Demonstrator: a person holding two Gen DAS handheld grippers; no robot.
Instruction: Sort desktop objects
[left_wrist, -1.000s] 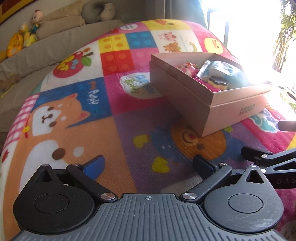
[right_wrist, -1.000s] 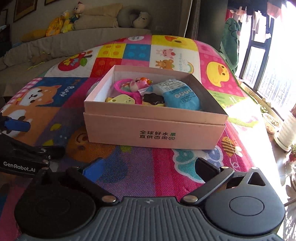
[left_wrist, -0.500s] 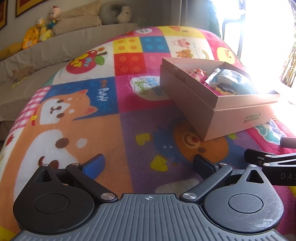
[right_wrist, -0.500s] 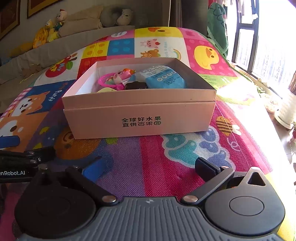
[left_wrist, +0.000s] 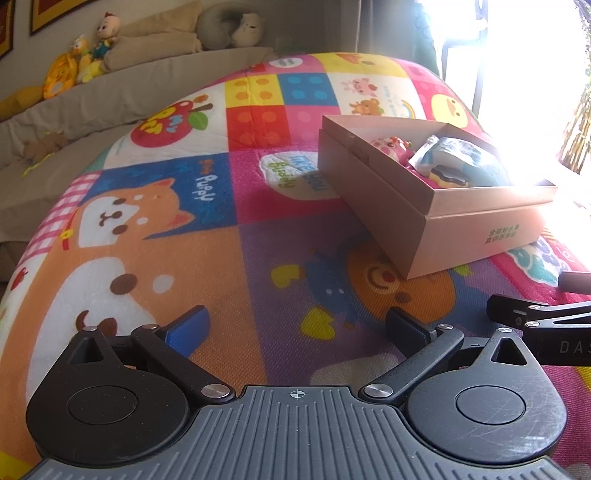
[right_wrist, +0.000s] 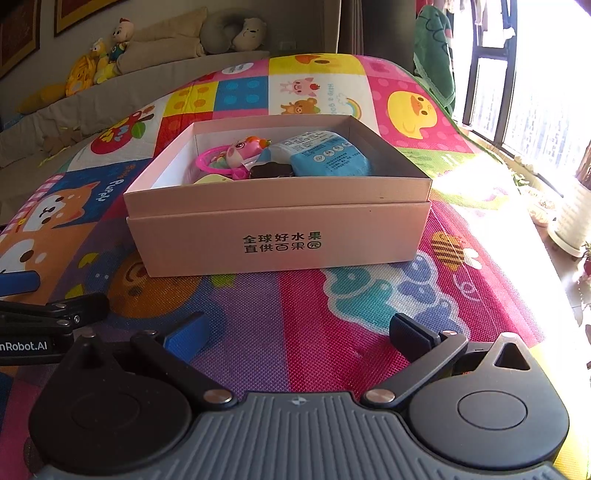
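A pink cardboard box (right_wrist: 280, 236) (left_wrist: 436, 218) stands open on the colourful play mat (right_wrist: 332, 321) (left_wrist: 207, 258). Inside lie a pink pig toy (right_wrist: 245, 149) (left_wrist: 389, 146), a blue and white packet (right_wrist: 325, 155) (left_wrist: 461, 155), a dark flower-shaped piece (right_wrist: 271, 170) (left_wrist: 445, 175) and a pale yellow piece (right_wrist: 212, 179). My right gripper (right_wrist: 297, 334) hangs open and empty in front of the box. My left gripper (left_wrist: 295, 326) is open and empty over the mat, left of the box. Each gripper shows at the edge of the other's view.
A grey sofa ledge (right_wrist: 122, 92) at the back carries plush toys (right_wrist: 99, 62) and a neck pillow (right_wrist: 232, 35). A bright window (right_wrist: 535, 74) runs along the right, with a white plant pot (right_wrist: 572, 221) on the floor beside the mat.
Both wrist views have tilted and shifted slightly; the box sits a bit further right in the left view and more centred in the right view. Both grippers stay open and empty.
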